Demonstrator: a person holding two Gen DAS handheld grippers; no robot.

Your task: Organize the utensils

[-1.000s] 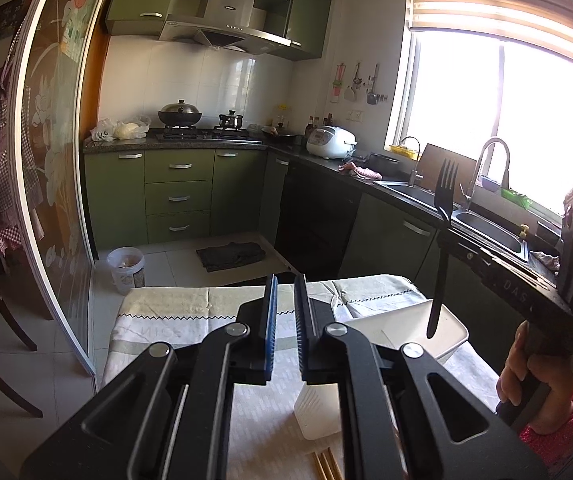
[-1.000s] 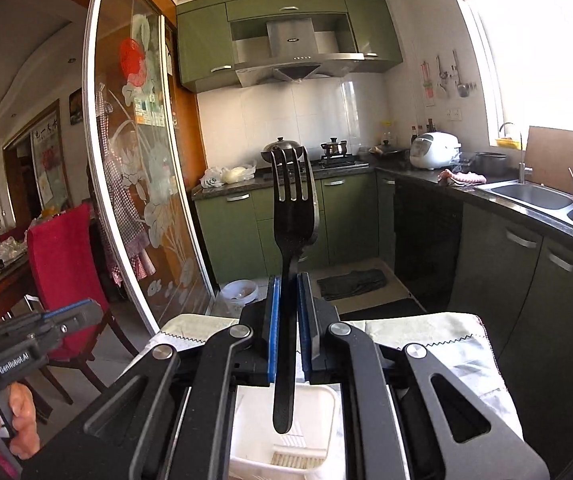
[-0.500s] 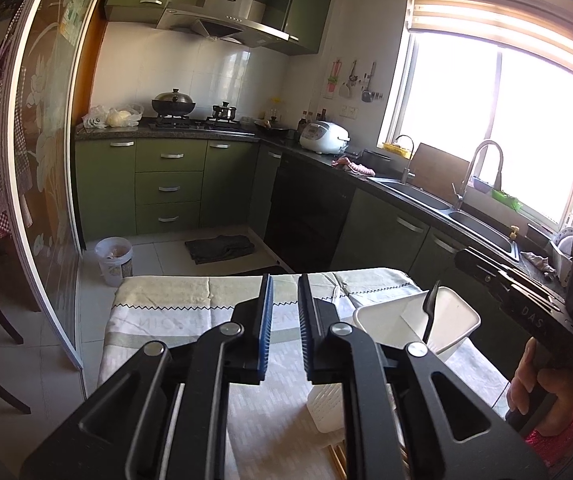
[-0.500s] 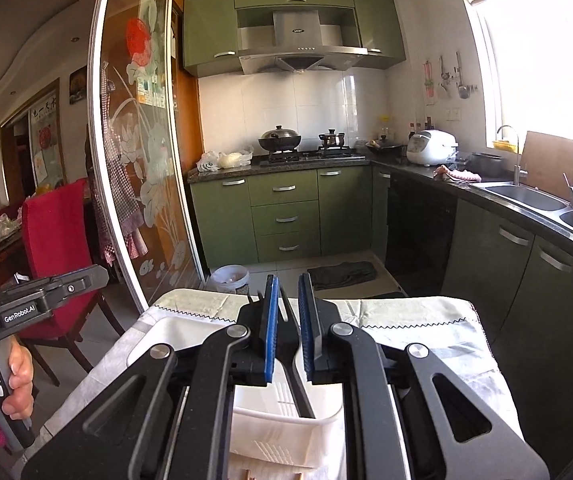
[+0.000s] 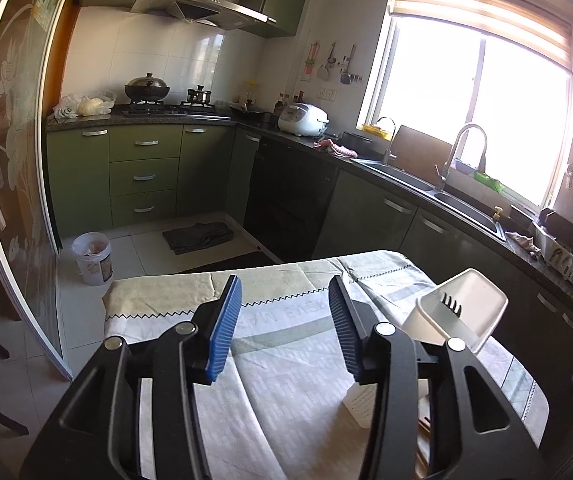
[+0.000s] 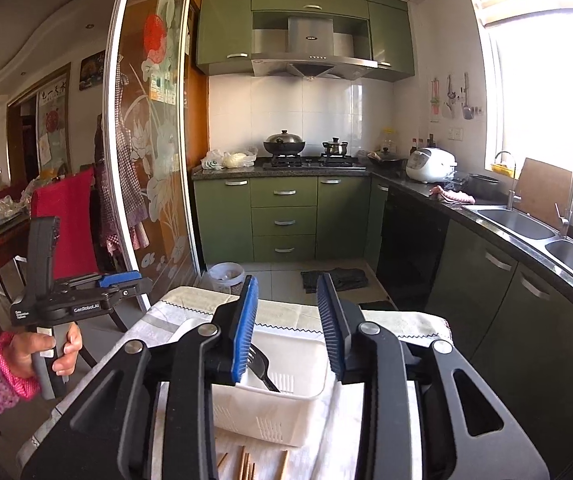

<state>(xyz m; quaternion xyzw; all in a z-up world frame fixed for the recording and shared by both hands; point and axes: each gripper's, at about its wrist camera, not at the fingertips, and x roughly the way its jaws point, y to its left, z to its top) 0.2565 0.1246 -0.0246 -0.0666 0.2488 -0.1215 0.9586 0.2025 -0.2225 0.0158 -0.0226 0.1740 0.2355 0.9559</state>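
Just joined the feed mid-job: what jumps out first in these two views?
The black fork lies tilted in the white basket on the cloth-covered table, free of the right gripper, whose jaws have just been opening. The left gripper hangs open and empty over bare cloth. Wooden chopsticks wait just before the basket.
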